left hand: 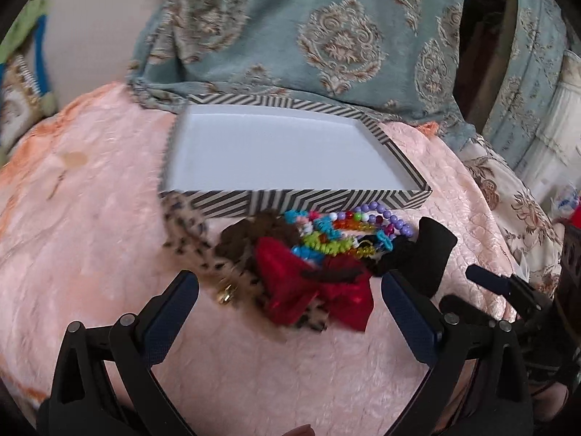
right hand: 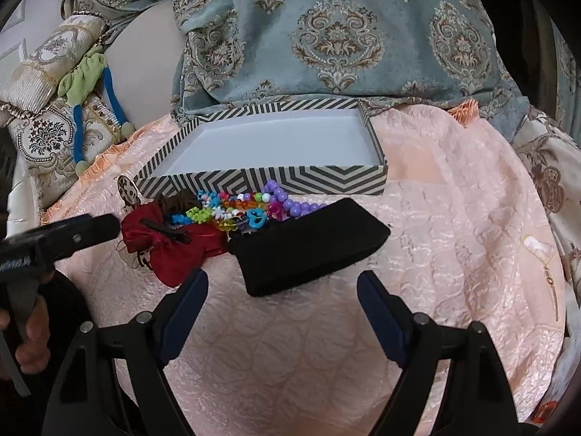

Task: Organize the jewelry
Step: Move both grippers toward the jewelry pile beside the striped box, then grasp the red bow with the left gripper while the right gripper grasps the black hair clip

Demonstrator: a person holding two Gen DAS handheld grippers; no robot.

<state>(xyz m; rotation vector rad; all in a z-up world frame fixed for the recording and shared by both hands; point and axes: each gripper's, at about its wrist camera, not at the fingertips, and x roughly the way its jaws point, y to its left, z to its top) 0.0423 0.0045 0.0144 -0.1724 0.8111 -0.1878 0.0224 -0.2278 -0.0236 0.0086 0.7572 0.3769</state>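
Both grippers, left gripper and right gripper, gape empty; tangled beads near the striped box may snag together

Both wrist views look down close, sharing the striped box.

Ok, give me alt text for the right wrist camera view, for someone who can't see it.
The open right gripper points at a black pouch on a pink quilted cover. Beside the pouch lie a red bow and colourful beaded bracelets, in front of an empty striped box.
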